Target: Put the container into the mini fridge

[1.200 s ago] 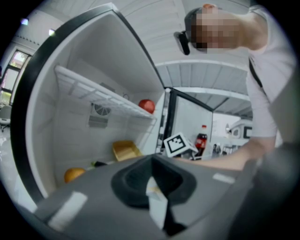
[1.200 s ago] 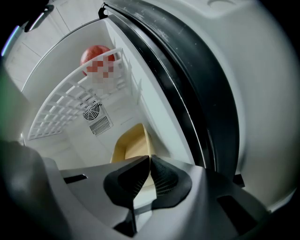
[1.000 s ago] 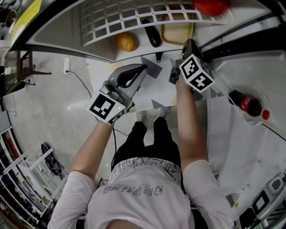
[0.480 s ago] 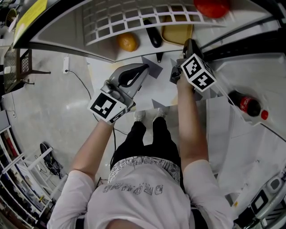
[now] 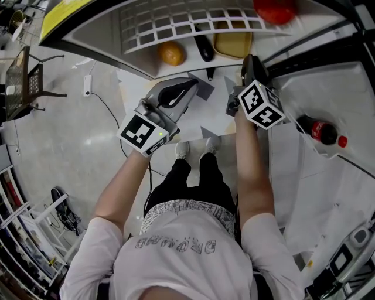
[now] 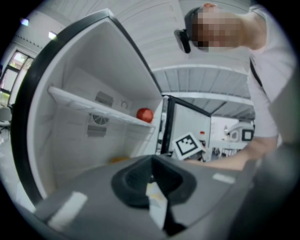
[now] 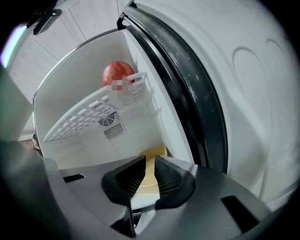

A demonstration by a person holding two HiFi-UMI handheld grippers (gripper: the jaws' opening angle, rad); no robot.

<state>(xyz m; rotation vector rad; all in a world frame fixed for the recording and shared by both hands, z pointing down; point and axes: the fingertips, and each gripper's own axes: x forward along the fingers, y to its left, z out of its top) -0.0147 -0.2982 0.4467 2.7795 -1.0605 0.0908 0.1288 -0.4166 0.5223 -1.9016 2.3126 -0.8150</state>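
Note:
The yellow container point(image 5: 232, 43) lies on the floor of the open mini fridge point(image 5: 146, 61), under the white wire shelf point(image 5: 176, 23). In the right gripper view the container point(image 7: 151, 172) shows through the narrow gap between the jaws, farther in and apart from them. My right gripper point(image 5: 250, 60) point(image 7: 146, 177) is at the fridge mouth, open by a narrow gap, nothing in it. My left gripper point(image 5: 183, 89) point(image 6: 151, 183) hangs in front of the fridge to the left, shut and empty.
An orange point(image 5: 171, 54) and a dark long object point(image 5: 203, 48) lie beside the container. A red round fruit point(image 5: 275, 9) point(image 7: 118, 74) sits on the shelf. The open door point(image 5: 328, 105) at the right holds a cola bottle point(image 5: 319, 131). The person's feet point(image 5: 196, 147) stand below.
Only the head view has shifted a little; both grippers and the container stay where they were relative to the fridge.

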